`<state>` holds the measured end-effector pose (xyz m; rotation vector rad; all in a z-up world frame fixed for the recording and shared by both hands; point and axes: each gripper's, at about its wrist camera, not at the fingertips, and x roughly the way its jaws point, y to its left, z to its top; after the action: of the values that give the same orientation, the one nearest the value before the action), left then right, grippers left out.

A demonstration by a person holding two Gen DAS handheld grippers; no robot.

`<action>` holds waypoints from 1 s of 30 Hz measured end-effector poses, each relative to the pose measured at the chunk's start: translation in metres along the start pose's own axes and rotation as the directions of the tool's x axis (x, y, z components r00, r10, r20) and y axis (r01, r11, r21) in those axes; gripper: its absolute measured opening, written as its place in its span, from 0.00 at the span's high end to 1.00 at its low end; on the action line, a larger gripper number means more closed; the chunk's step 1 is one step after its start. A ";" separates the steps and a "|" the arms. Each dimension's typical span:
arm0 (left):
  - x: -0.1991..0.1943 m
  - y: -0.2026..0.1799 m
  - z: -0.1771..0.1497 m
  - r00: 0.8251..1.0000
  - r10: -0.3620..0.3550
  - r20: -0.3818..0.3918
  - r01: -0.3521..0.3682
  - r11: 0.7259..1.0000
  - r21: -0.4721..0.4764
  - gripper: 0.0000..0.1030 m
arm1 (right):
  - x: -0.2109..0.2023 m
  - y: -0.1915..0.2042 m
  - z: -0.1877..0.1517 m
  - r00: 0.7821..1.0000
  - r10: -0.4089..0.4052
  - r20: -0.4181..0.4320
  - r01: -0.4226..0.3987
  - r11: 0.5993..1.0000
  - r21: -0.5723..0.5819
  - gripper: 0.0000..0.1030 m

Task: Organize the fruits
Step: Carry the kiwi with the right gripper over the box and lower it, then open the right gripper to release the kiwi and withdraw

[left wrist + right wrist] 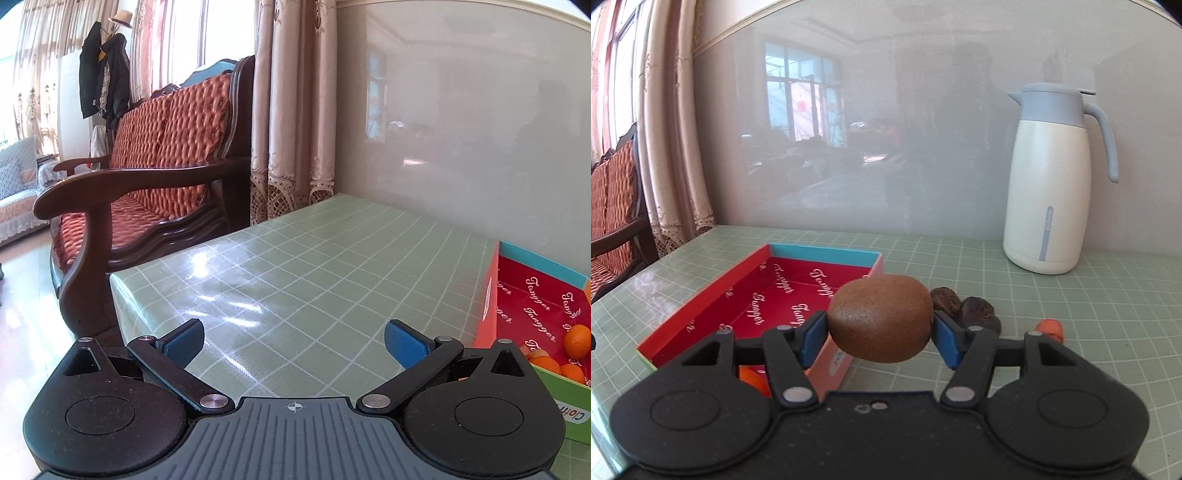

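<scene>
My right gripper (pixel 879 334) is shut on a brown kiwi (pixel 881 317), held above the near right wall of the red-lined box (pixel 701 306). Its blue pads (pixel 812 338) press both ends of the fruit. An orange (pixel 751 376) peeks out under the left finger, inside the box. Dark wrinkled fruits (pixel 975 312) and a small orange fruit (pixel 1051 328) lie on the table behind the kiwi. My left gripper (pixel 293 341) stands open over bare tablecloth, with nothing between its fingers. The box (pixel 532 295) sits to its right, holding several oranges (pixel 576 339).
A white and grey thermos jug (pixel 1049 181) stands at the back right against the glossy wall. A wooden sofa (pixel 147 177) with red cushions is beyond the table's left edge. The green checked tablecloth (pixel 314 258) stretches ahead of the left gripper.
</scene>
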<state>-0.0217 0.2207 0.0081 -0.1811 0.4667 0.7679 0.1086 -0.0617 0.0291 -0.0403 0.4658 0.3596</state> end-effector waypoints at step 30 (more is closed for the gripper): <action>0.003 0.014 0.000 1.000 0.016 0.001 -0.016 1.000 -0.010 0.00 | 0.032 0.066 -0.008 0.987 0.103 -0.124 -0.115 0.989 -0.091 0.41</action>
<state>-0.0299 0.2322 0.0066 -0.1868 0.4642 0.7861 0.1087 0.0098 0.0109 -0.1328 0.5691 0.4896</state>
